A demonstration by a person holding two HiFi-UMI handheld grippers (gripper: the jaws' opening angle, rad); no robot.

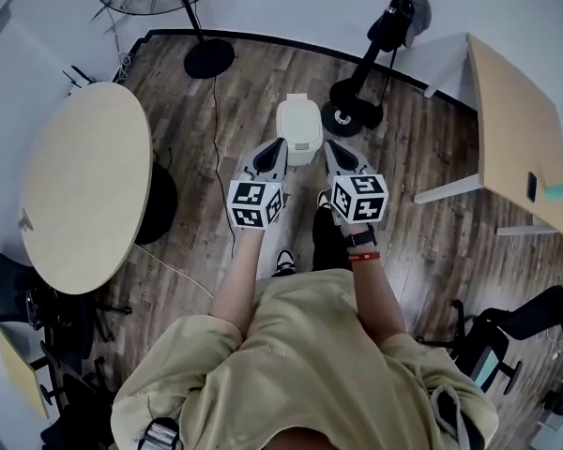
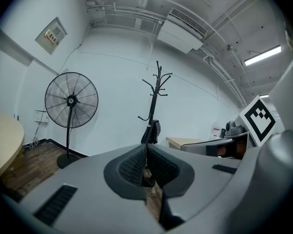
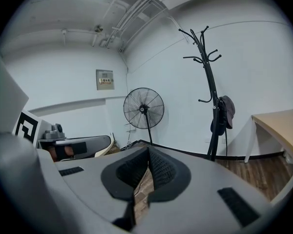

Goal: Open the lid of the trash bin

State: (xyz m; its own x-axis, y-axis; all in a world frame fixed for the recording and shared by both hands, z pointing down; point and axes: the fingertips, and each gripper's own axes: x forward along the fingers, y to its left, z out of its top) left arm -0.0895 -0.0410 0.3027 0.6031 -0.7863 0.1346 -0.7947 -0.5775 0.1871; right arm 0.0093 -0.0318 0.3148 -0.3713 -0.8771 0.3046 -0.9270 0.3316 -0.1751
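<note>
The trash bin (image 1: 298, 127) is a small white bin with its lid down, standing on the wood floor straight ahead of the person in the head view. My left gripper (image 1: 278, 146) hangs just left of the bin's near edge, and my right gripper (image 1: 329, 147) just right of it. Both sit above the bin's level and are apart from it. In the left gripper view the left gripper (image 2: 146, 149) has its jaws closed tip to tip on nothing. The right gripper (image 3: 147, 152) looks the same in its own view. Both gripper views look level at the walls, so the bin is hidden from them.
A round beige table (image 1: 80, 190) stands to the left and a rectangular table (image 1: 512, 129) to the right. A pedestal fan's base (image 1: 209, 59) and a coat rack's base (image 1: 354, 111) flank the bin. A cable (image 1: 216, 148) trails on the floor. Office chairs (image 1: 507, 331) sit behind.
</note>
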